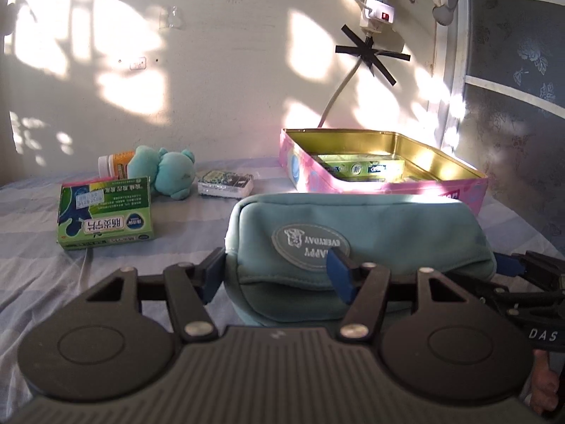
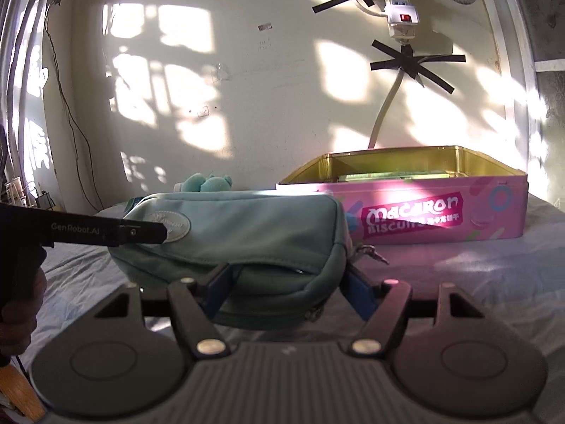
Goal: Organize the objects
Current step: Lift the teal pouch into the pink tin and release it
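Note:
A teal zip pouch [image 1: 360, 240] lies on the striped bed sheet in front of an open pink biscuit tin [image 1: 388, 190]. My left gripper [image 1: 277, 275] has its fingers around the pouch's left end, closed on it. My right gripper [image 2: 289, 291] has its fingers around the pouch's [image 2: 247, 233] right end, closed on it. The right gripper also shows at the right edge of the left wrist view [image 1: 522, 268]. The tin [image 2: 441, 212] holds green boxes. A green medicine box [image 1: 106, 213], a teal plush toy [image 1: 166, 173], an orange bottle [image 1: 114, 166] and a small packet [image 1: 226, 183] lie at the left.
The wall stands just behind the bed, with a taped power strip [image 1: 378, 3] and cable above the tin. A window frame [image 1: 494, 70] is at the right. The sheet [image 2: 476, 275] to the right of the pouch is wrinkled.

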{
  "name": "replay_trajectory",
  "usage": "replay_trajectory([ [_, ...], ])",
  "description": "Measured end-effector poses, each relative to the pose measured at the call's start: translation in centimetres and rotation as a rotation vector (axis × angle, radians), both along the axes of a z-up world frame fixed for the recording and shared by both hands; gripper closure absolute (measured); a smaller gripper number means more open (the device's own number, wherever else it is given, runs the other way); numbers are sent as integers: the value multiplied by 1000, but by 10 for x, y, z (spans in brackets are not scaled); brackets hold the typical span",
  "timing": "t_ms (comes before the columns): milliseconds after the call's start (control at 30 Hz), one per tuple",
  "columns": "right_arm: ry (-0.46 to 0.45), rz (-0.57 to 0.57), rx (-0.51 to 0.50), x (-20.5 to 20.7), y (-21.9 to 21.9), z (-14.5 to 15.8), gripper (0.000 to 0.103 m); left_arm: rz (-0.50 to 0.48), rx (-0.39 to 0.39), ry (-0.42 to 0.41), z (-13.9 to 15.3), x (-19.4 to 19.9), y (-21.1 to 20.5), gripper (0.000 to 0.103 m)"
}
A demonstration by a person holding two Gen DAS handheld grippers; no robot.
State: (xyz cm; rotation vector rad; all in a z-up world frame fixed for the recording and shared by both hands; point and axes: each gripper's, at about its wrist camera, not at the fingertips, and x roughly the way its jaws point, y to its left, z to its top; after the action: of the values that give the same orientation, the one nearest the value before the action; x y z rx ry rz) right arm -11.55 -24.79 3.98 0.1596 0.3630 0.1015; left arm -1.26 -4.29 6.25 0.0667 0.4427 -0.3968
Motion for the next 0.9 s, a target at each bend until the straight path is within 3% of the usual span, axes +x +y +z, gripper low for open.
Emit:
replay_trajectory([
  [300,-253,-98,-119,46,-63,69,35,-115,-40,-175,86,56,-66,39],
  [400,-288,-143,-145,70,-99,84,35,-131,-64,-169,98,88,-100,39],
  [500,-255,-183,-140,99,-123,82,35,-140,-58,-149,90,120,-130,39],
  [700,-93,-218,-125,161,-157,42,35,-117,-15,14,38,184,-171,39],
  [800,-4,-228,-132,187,-167,24,31,-103,5,47,22,199,-180,39],
  [833,12,-238,-134,191,-168,19,26,-97,12,57,18,204,-183,38],
  [900,6,-237,-130,195,-168,14,25,-104,23,73,11,205,-188,39],
])
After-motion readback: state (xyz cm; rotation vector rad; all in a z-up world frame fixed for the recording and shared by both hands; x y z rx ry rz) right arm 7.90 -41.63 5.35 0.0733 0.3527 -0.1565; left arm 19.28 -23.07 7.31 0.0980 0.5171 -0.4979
